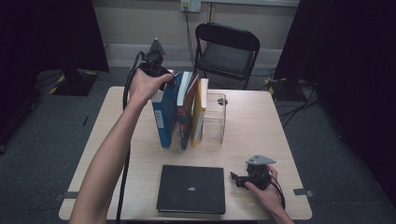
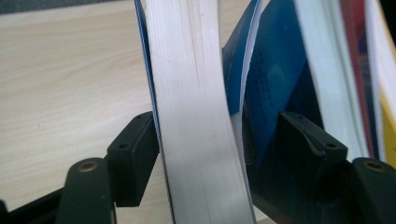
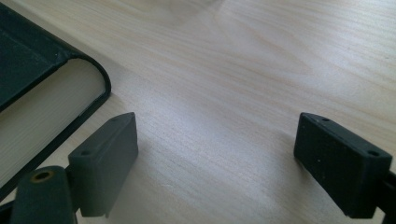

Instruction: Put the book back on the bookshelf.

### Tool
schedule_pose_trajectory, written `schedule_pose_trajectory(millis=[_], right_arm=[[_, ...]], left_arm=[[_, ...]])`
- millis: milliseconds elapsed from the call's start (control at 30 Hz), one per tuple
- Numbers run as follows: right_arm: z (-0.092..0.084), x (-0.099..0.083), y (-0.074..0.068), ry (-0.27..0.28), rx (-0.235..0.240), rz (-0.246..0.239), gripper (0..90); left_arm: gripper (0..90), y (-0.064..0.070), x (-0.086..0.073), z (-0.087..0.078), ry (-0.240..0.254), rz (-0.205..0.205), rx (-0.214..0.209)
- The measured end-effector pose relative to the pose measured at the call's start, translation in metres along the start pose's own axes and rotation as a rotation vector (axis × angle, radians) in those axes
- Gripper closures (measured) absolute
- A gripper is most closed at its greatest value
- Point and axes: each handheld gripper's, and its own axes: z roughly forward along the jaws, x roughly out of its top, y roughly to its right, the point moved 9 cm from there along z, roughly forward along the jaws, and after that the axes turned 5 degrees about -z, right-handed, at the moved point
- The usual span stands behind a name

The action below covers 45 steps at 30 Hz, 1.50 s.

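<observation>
High view: left tongs (image 1: 156,70) sit atop the blue book (image 1: 164,114), leftmost of the upright row on the table (image 1: 261,126). Lift straight up so the book stays standing w/ its neighbours.

Left gripper view: jaws apart, book's pages (image 2: 196,116) between, one pad touching, no squeeze.

Right gripper view: right tongs (image 3: 215,163) wide open, empty, just beside the black book (image 3: 42,93).

Left tongs (image 1: 156,70) raised at arm's length, jaws parted; right tongs (image 1: 239,179) low, agape.
</observation>
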Motion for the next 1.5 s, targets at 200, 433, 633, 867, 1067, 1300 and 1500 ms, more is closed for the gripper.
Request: schedule_pose_trajectory(millis=[200,433,633,867,1067,1300,1500], right_arm=[[0.000,0.000,0.000,0.000,0.000,0.000,13.4],[0.000,0.000,0.000,0.000,-0.001,0.001,13.4],[0.000,0.000,0.000,0.000,-0.002,0.003,13.4],[0.000,0.000,0.000,-0.001,-0.002,0.002,13.4],[0.000,0.000,0.000,-0.002,-0.004,0.004,13.3],[0.001,0.001,0.000,-0.004,-0.004,0.006,13.3],[0.001,0.001,0.000,-0.004,-0.005,0.006,13.4]], left_arm=[[31.6,0.003,0.004,-0.024,0.145,0.062,-0.074],[35.2,0.001,-0.002,-0.036,0.235,0.119,-0.071],[40.1,0.002,-0.011,-0.046,0.339,0.155,-0.100],[39.9,-0.007,-0.039,-0.055,0.422,0.205,-0.102],[36.5,-0.017,-0.058,-0.064,0.493,0.213,-0.124],[33.8,-0.024,-0.084,-0.062,0.535,0.231,-0.097],[31.1,-0.028,-0.113,-0.060,0.565,0.256,-0.127]])
